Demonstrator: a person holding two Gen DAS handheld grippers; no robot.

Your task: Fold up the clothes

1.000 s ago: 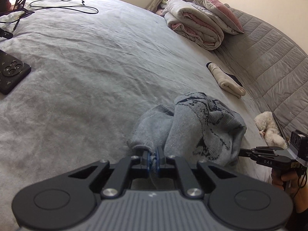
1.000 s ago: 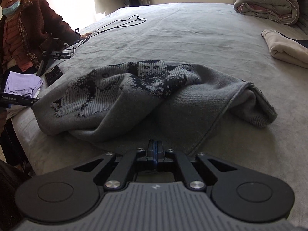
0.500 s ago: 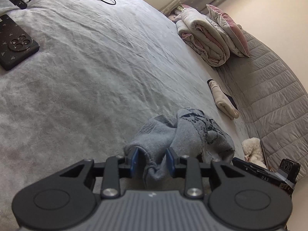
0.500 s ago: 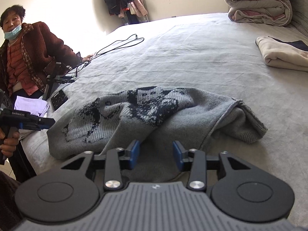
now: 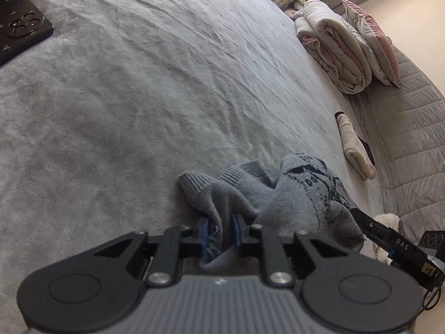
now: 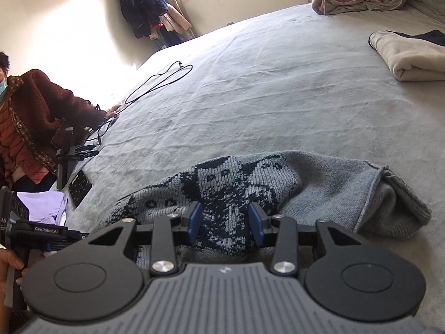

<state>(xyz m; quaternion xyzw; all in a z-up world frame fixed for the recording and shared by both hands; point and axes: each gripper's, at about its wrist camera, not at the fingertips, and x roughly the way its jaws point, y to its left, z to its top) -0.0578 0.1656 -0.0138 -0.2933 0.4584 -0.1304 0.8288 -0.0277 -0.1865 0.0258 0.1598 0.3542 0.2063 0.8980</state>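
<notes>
Left tool [image 5: 219, 233]: fingers parted a little, a hanging fold of the grey sweater [image 5: 292, 194] between the blue pads, not clamped.
Right tool [image 6: 225, 224]: spread wide, straddling the patterned knit.
Sweater [image 6: 278, 183]: lay bunched near the bed's [image 5: 167, 97] edge.
Doing it well: probably each tool should take one layer only, at matching corners, before any lift.
</notes>
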